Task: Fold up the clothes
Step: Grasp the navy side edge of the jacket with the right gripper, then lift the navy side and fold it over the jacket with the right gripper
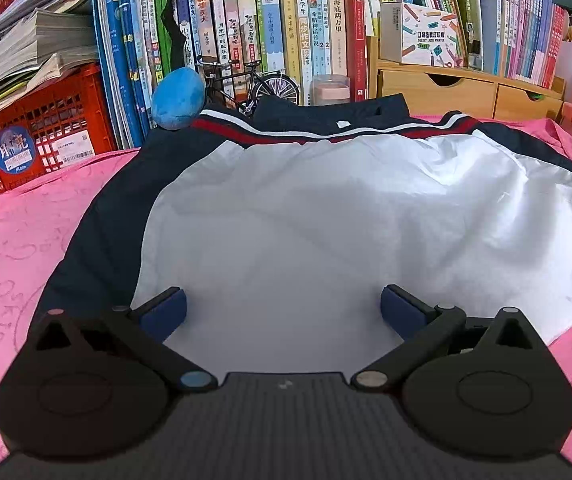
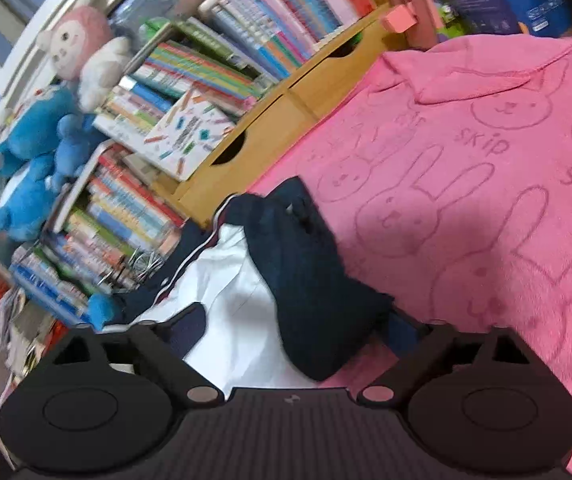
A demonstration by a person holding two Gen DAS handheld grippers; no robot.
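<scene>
**Navy sleeve lies between the right tongs; its grip is unclear**

The jacket (image 1: 326, 208), white with navy sleeves and a red and white stripe at the collar, lies spread on the pink rabbit-print blanket (image 1: 18, 240). It fills the middle of the left wrist view, with the collar at 12 o'clock.

The left tongs (image 1: 284, 312) are spread wide over the white panel and hold nothing. A navy sleeve (image 2: 310, 272) lies bunched between the fingers of the right tongs (image 2: 290, 330). I cannot tell if they pinch it, because the cloth hides the pads.

Risks, as I judge them: the thin smooth fabric can slip out of a light grip. A pull on the sleeve can drag the whole jacket or wrinkle the blanket below. The model bicycle (image 1: 254, 80) and the blue plush ball (image 1: 178, 98) stand just behind the collar, at 11 o'clock, and a push can knock them.

The red crate (image 1: 34, 136) at 9 o'clock carries stacked papers on top. The wooden drawers (image 1: 446, 88) at 1 o'clock are closed.
</scene>
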